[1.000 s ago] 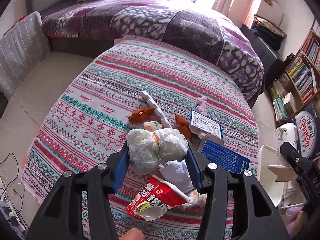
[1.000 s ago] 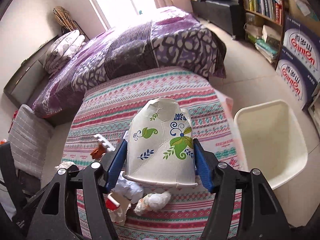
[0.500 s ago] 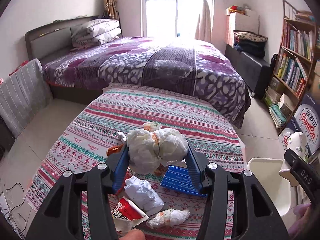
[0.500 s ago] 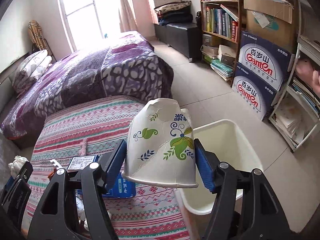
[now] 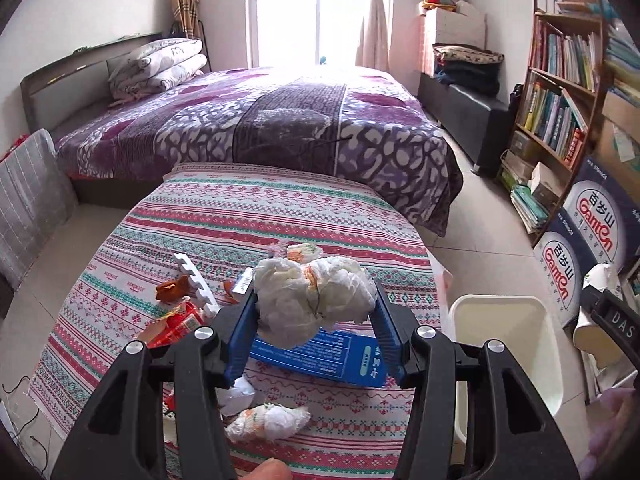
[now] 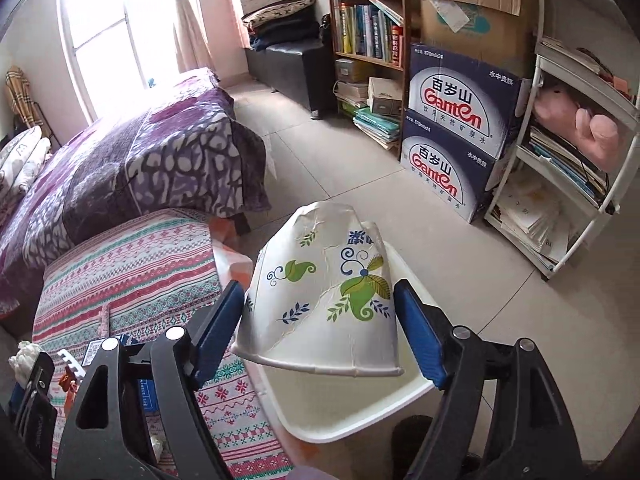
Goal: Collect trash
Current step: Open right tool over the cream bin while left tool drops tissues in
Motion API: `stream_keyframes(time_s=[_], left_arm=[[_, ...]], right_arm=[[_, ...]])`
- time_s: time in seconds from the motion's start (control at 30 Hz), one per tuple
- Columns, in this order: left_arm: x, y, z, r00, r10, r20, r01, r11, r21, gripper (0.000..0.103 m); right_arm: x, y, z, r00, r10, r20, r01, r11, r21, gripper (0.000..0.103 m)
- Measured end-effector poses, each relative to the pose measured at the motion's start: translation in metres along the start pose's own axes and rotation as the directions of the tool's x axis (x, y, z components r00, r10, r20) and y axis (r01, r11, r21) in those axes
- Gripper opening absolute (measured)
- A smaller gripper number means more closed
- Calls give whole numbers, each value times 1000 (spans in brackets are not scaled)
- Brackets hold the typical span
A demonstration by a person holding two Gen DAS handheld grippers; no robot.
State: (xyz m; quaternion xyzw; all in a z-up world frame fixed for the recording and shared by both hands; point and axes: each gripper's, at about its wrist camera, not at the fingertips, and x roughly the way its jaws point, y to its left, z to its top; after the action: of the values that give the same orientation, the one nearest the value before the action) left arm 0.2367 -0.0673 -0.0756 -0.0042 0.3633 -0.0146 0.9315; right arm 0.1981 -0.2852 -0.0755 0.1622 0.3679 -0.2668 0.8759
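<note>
My left gripper (image 5: 314,304) is shut on a crumpled white tissue wad (image 5: 314,296) and holds it above the striped table cloth (image 5: 256,216). My right gripper (image 6: 320,312) is shut on a crushed paper cup (image 6: 324,292) with green leaf print, held upside down over the white trash bin (image 6: 352,412). The bin also shows in the left wrist view (image 5: 504,344), right of the table. On the table lie a blue box (image 5: 320,356), a red wrapper (image 5: 176,322), a small tissue ball (image 5: 268,422), a white foam strip (image 5: 196,280) and orange peel (image 5: 172,290).
A purple bed (image 5: 260,120) stands behind the table. A bookshelf (image 5: 560,92) and stacked Ganten water boxes (image 6: 456,128) line the right wall. A white rack (image 6: 580,140) stands at the far right. Tiled floor (image 6: 400,208) surrounds the bin.
Both grippers have lifted and swung right with their loads. The paper cup has moved from above the table to over the trash bin. The tissue wad has risen off the table.
</note>
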Motion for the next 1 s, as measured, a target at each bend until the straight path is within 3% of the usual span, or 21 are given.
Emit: stream_keyframes(time_s=[0.07,0.33,0.53,0.83,0.9,1.0], left_arm=[[2,-12,-3,1000,-22,-14,22,1000,7,53],[3,-60,-13,994,-102,-46,105,993,61,53],[5,-97,-19,974,-196,-116,206,975,83,53],[3,-152,-15,916,-336,-217,367,923,120,56],[3,-158,-11,895,-380,-235,413,904,108,60],[2,-157,-7,875,-426,-232,455,886,90,77]], right_arm=[[0,-8,3,1000,-13,8,13,1000,15,90],[-7,-40,14,997,-67,48,64,996,69,93],[-14,-65,24,994,-86,69,76,988,134,94],[-23,-116,44,991,-104,79,78,957,281,94],[-25,-125,47,991,-107,84,75,947,314,94],[-27,-133,48,990,-109,88,73,938,340,95]])
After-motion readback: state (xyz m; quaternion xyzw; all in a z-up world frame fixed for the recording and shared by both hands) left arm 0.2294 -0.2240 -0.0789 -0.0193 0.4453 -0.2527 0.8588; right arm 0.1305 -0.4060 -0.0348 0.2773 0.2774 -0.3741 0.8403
